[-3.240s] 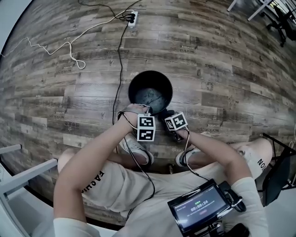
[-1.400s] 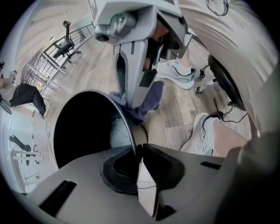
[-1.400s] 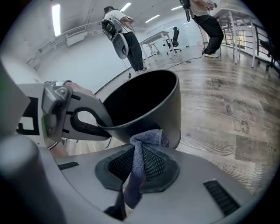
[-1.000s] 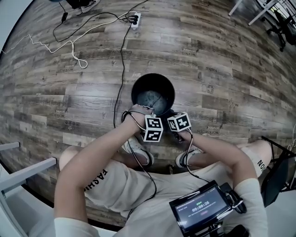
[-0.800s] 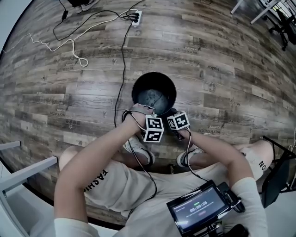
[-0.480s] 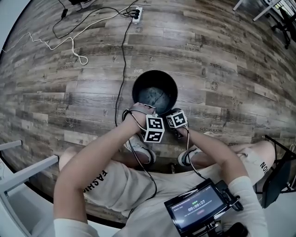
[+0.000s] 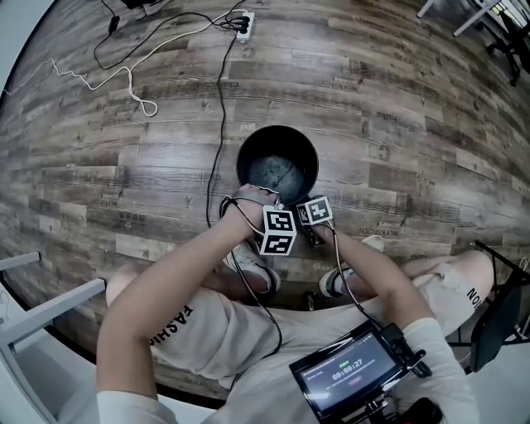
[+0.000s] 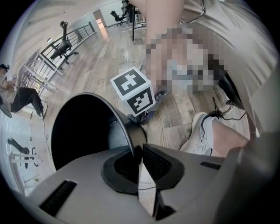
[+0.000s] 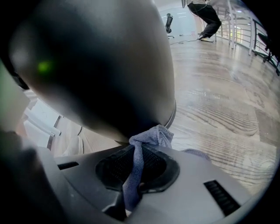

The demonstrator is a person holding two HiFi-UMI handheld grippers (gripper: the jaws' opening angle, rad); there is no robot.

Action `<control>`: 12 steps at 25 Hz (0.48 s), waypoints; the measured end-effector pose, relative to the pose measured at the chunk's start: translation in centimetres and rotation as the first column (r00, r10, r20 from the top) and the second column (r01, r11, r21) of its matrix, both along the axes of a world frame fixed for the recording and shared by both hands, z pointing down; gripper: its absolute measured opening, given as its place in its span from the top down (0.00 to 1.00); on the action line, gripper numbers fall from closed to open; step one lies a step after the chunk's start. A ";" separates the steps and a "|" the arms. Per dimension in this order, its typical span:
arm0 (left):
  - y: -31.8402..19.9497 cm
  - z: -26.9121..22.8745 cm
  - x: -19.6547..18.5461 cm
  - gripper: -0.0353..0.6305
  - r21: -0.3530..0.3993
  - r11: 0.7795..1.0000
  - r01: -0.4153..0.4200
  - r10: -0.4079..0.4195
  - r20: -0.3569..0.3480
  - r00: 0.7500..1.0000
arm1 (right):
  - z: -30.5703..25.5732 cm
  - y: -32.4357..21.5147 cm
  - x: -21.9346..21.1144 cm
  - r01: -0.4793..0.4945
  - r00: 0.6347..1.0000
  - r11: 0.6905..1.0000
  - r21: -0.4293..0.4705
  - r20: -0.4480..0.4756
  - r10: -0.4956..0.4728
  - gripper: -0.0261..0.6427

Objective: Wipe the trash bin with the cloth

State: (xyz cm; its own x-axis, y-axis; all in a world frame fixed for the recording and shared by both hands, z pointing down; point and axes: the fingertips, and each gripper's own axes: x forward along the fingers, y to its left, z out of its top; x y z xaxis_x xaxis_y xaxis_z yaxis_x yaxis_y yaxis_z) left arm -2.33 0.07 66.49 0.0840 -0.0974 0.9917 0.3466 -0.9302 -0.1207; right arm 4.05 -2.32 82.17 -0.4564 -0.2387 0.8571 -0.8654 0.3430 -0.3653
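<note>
Wood-plank floor carries the black bin at its middle, where the left tool pinches the rim to steady it while the right tool, clamped on the cloth, has sunk lower along the outer wall, so wiping seems under way.

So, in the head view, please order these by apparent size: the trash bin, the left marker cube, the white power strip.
Largest to smallest:
1. trash bin
2. left marker cube
3. white power strip
The cube sits nearer the camera, so its real size is unsure.
</note>
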 end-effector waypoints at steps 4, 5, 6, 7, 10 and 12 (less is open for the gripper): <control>0.1 -0.1 0.1 0.89 -0.002 1.000 0.021 -0.021 -0.025 0.999 | -2.8 1.1 -0.3 0.056 0.998 0.998 0.005 0.019 -0.056 0.91; 0.2 -0.3 0.2 0.89 -0.004 1.000 0.025 -0.026 -0.046 0.999 | -3.9 1.5 -0.4 0.060 0.998 0.998 -0.002 0.033 -0.060 0.91; 0.3 -0.5 0.4 0.88 -0.008 1.000 0.028 -0.029 -0.069 0.997 | -5.0 1.9 -0.4 0.058 0.997 0.998 -0.013 0.051 -0.057 0.91; 0.3 -0.8 0.5 0.86 -0.013 0.999 0.030 -0.031 -0.086 0.996 | -6.3 2.3 -0.4 0.055 0.996 0.998 -0.023 0.072 -0.053 0.91; 0.3 -1.3 0.3 0.79 -0.018 1.000 0.021 -0.023 -0.091 0.996 | -10.1 3.5 -0.2 0.057 0.991 0.998 -0.027 0.123 -0.053 0.91; 0.1 -1.4 0.0 0.76 -0.016 1.000 -0.007 0.006 -0.089 0.996 | -12.3 4.0 0.1 0.056 0.988 0.998 -0.024 0.143 -0.052 0.91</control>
State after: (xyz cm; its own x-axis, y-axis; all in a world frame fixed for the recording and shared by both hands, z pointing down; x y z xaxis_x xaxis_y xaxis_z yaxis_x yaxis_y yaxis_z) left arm -2.35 0.13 65.05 0.1722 -0.0804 0.9818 0.3412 -0.9301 -0.1360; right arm 4.19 1.64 69.90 -0.5854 -0.1874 0.7888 -0.7846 0.3761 -0.4929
